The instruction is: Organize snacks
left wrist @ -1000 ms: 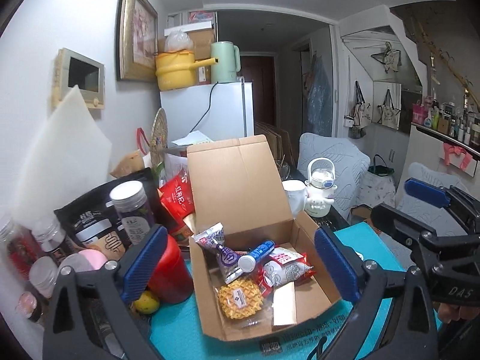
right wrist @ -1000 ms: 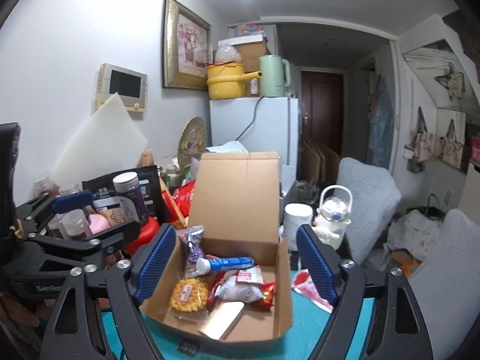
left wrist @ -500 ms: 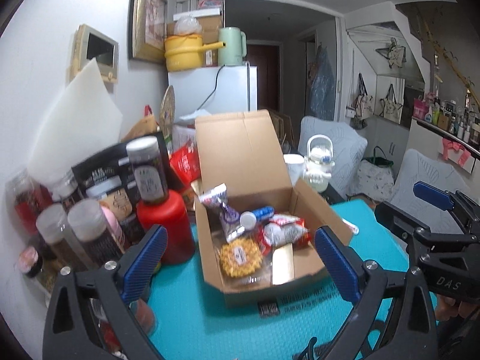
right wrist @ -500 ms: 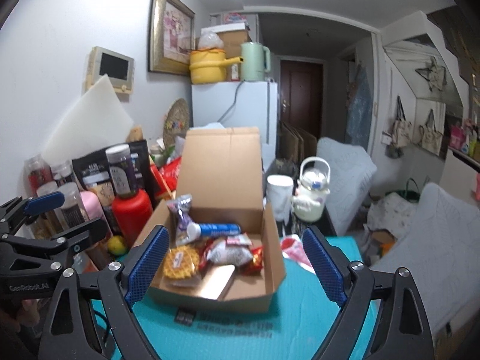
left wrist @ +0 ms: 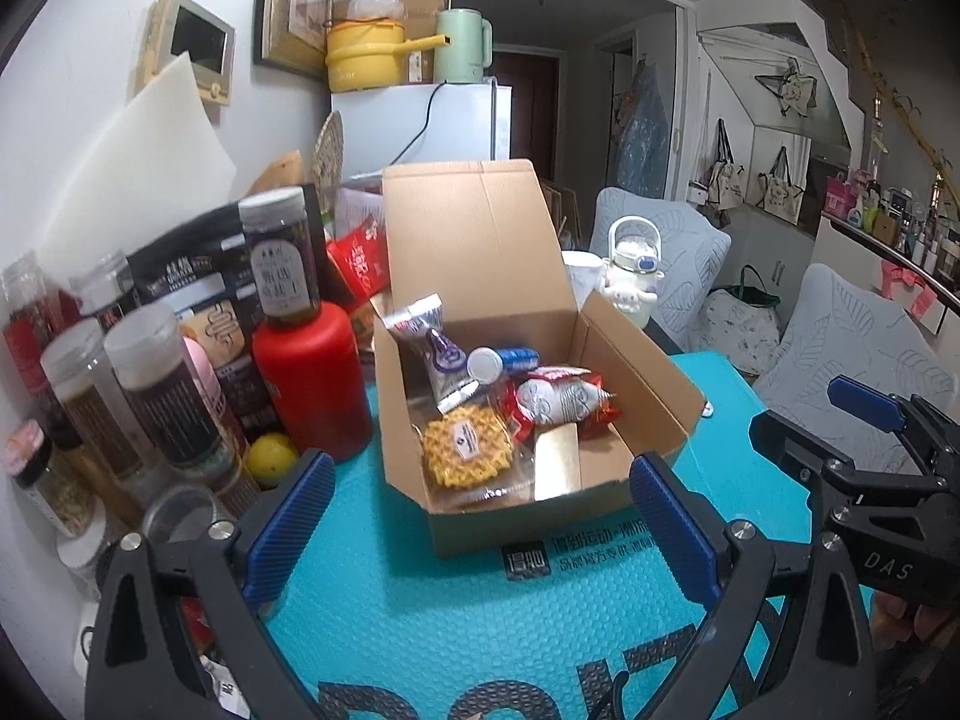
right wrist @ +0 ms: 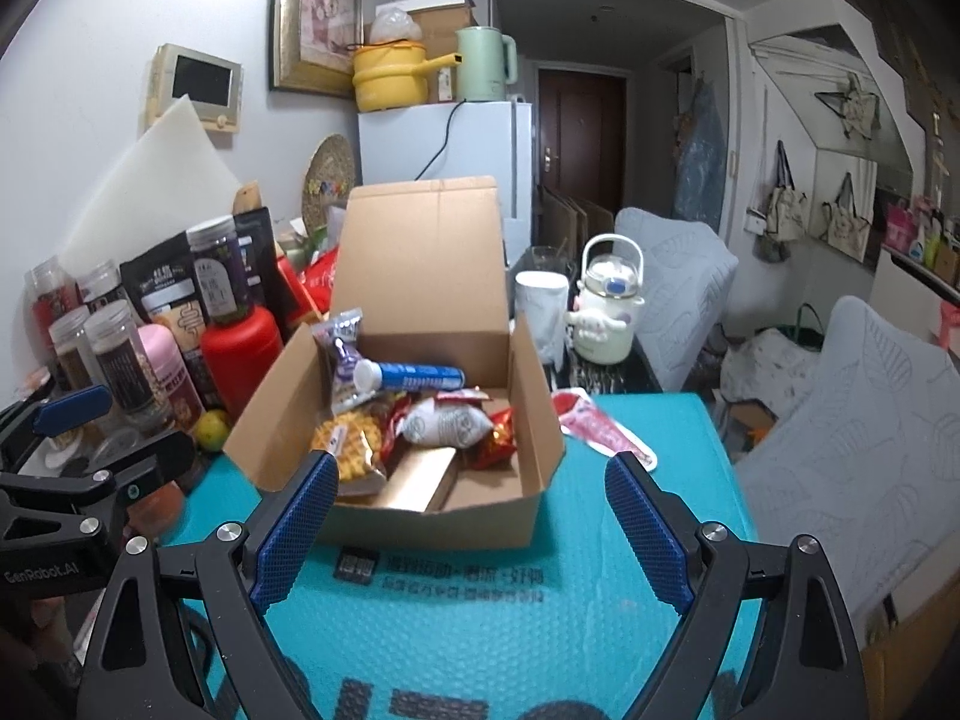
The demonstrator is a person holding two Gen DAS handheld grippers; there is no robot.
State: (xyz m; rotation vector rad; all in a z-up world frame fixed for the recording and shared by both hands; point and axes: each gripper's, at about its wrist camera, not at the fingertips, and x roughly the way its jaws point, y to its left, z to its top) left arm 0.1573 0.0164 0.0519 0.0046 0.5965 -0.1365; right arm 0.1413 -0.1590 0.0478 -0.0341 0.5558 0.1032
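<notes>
Open cardboard box [left wrist: 528, 396] mid-frame on teal surface [left wrist: 480, 612], lid flap propped upright so contents reachable. Inside: waffle pack [left wrist: 468, 447] at front, silver-red packet [left wrist: 558, 402] right of it, blue-white tube [left wrist: 501, 360] and purple wrapper [left wrist: 435, 354] leaning on left wall. Red packet [right wrist: 600, 429] loose on surface just right of box, likely next to go in. Left gripper [left wrist: 480, 531] and right gripper [right wrist: 468, 525] low in frame, fingers spread wide, empty, short of box. Jars and red bottle [left wrist: 312, 378] crowded at left.
</notes>
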